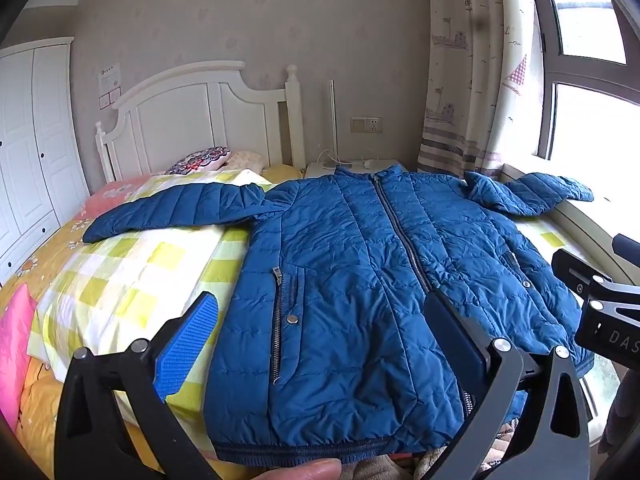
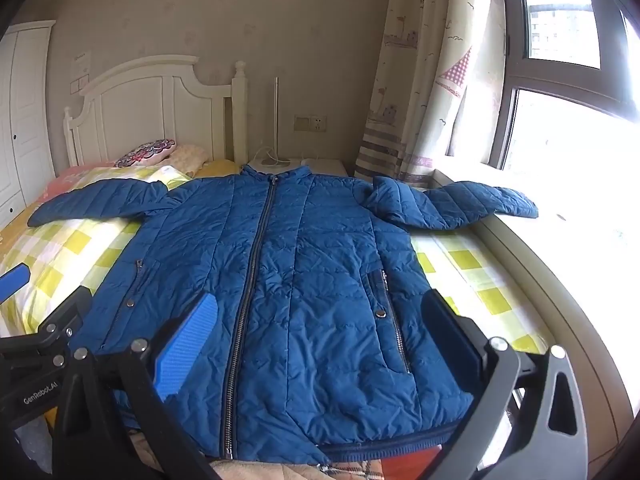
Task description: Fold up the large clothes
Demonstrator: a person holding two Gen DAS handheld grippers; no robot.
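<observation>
Blue quilted jacket (image 2: 304, 280) spread flat, front up, zipped, on the bed (image 2: 472, 280) over a yellow-checked cover; left sleeve (image 1: 172, 212) stretched sideways across the cover; right sleeve (image 2: 456, 204) bent, cuff reaching onto the window sill (image 2: 568, 240); left tool (image 1: 320, 332) held above the hem, jaws wide apart, gripping nothing; right tool (image 2: 324, 340) likewise apart over the lower front, seemingly not touching fabric; white headboard (image 2: 148, 116) beyond the collar.
</observation>
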